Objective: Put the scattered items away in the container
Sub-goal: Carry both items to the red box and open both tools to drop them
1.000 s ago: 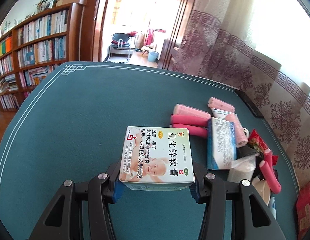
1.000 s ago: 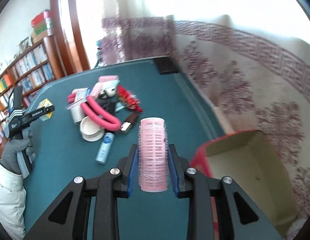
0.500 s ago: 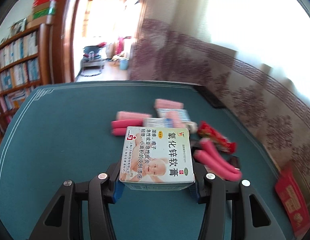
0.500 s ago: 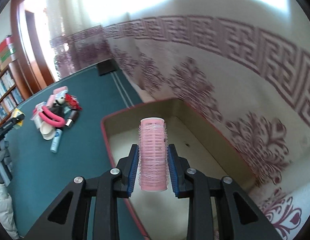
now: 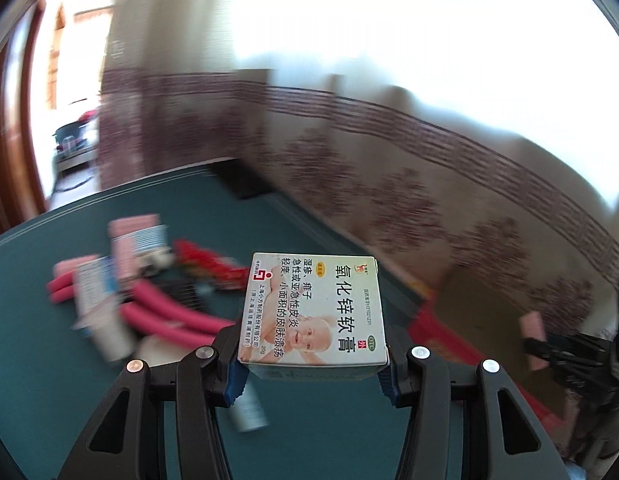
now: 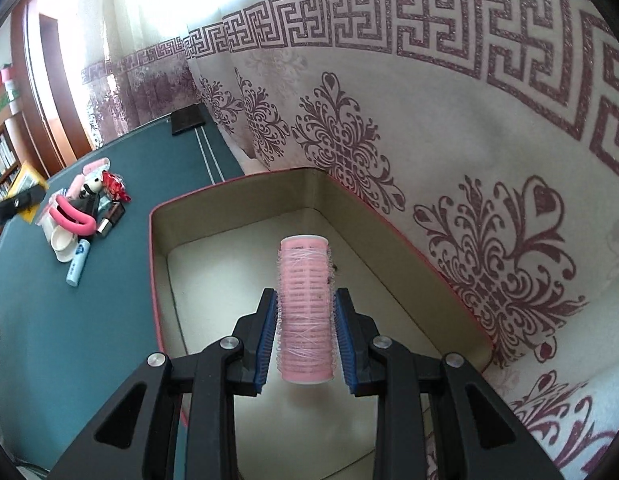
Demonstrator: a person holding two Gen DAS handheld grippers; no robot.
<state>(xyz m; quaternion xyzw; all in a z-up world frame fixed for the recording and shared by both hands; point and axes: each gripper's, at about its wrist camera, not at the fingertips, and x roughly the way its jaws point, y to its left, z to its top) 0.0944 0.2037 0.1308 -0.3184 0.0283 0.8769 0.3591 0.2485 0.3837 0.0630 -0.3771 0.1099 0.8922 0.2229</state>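
Both my grippers are the same build: my left gripper [image 5: 312, 354] and my right gripper [image 6: 306, 344] are matte black plastic, each finger a chunky two-bar linkage with triangular cutouts down near the camera. Four round silver screws [image 6: 227, 343] sit on the pivots of each one, two a side, though on the left one the leftmost screw looks more copper-coloured. The only colour is the ribbed blue pads [image 6: 266, 340] on the inner faces of the fingertips; I see no cables or markings on either.

Patterned curtain [image 6: 449, 128], bookshelf [image 6: 1, 156], green table [image 6: 69, 340]
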